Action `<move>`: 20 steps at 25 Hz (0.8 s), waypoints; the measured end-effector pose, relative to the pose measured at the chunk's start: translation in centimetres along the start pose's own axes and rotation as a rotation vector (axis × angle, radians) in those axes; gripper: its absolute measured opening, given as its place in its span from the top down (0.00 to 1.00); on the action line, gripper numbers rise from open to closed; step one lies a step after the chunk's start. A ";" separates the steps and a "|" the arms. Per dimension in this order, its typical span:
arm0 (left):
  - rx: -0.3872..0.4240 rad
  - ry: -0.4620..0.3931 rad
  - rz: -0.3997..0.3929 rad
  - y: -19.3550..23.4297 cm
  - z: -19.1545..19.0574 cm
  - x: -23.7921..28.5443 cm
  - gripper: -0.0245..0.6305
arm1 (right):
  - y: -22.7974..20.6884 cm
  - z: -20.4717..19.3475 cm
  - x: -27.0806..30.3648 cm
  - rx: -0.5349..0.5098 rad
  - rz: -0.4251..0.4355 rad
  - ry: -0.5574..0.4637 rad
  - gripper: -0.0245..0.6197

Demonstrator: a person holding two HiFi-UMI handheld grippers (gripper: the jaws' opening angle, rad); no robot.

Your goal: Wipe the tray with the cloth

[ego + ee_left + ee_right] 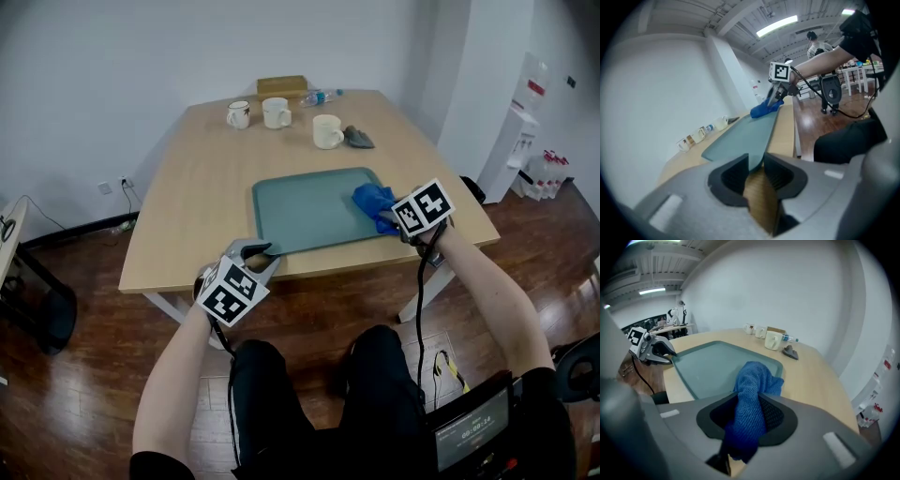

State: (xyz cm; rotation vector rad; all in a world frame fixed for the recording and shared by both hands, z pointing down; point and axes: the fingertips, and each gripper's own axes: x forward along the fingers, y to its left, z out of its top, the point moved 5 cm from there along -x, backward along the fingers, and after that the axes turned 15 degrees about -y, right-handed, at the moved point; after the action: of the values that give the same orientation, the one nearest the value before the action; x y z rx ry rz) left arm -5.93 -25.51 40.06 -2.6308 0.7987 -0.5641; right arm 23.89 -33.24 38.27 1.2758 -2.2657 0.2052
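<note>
The right gripper (750, 404) is pinching the one blue cloth (757, 378) between its two jaws, and the cloth is resting on the near right corner of the single teal tray (309, 211). The left gripper (757, 171) is clamping the tray's near left corner. Across the table (197, 187), three white mugs (238, 114) (276, 112) (327, 131), one bottle (319, 97), one box (282, 86) and one grey object (358, 138) are sitting well apart from the tray.

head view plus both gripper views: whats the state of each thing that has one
tray, flat on the table, near left corner pinched
cloth, bunched, at the tray's right end
left gripper, shut on tray corner
right gripper, shut on cloth
mugs, three, upright
bottle, lying on its side
</note>
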 end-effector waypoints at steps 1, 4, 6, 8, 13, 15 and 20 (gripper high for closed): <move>0.004 -0.005 -0.013 -0.1 0.0 -0.1 0.80 | 0.2 -0.2 -0.3 0.017 0.017 0.000 0.79; 0.025 -0.018 -0.037 -0.5 -0.1 -0.4 0.81 | 1.0 -0.7 -1.1 0.023 0.048 0.009 0.79; 0.035 -0.019 -0.041 -0.6 -0.1 -0.5 0.81 | 1.3 -0.6 -1.4 0.003 0.065 0.009 0.79; -0.009 -0.064 -0.043 -0.6 0.6 -1.0 0.81 | 1.4 0.4 -1.6 -0.030 0.081 -0.026 0.79; -0.319 -0.193 0.109 3.3 2.8 -2.6 0.81 | 2.1 6.0 -0.3 -0.114 0.111 -0.206 0.79; -0.243 -0.140 0.046 2.6 2.8 -2.1 0.72 | 3.3 8.0 1.7 -0.146 0.147 -0.228 0.79; 0.224 0.079 -0.206 -2.5 3.4 0.5 0.72 | 7.6 12.3 8.5 -0.332 0.244 -0.212 0.79</move>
State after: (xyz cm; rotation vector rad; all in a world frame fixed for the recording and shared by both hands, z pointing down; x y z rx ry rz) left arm -2.86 -23.18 38.25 -2.5092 0.4581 -0.7696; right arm 9.46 -40.14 33.14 0.8842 -2.5023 -0.2244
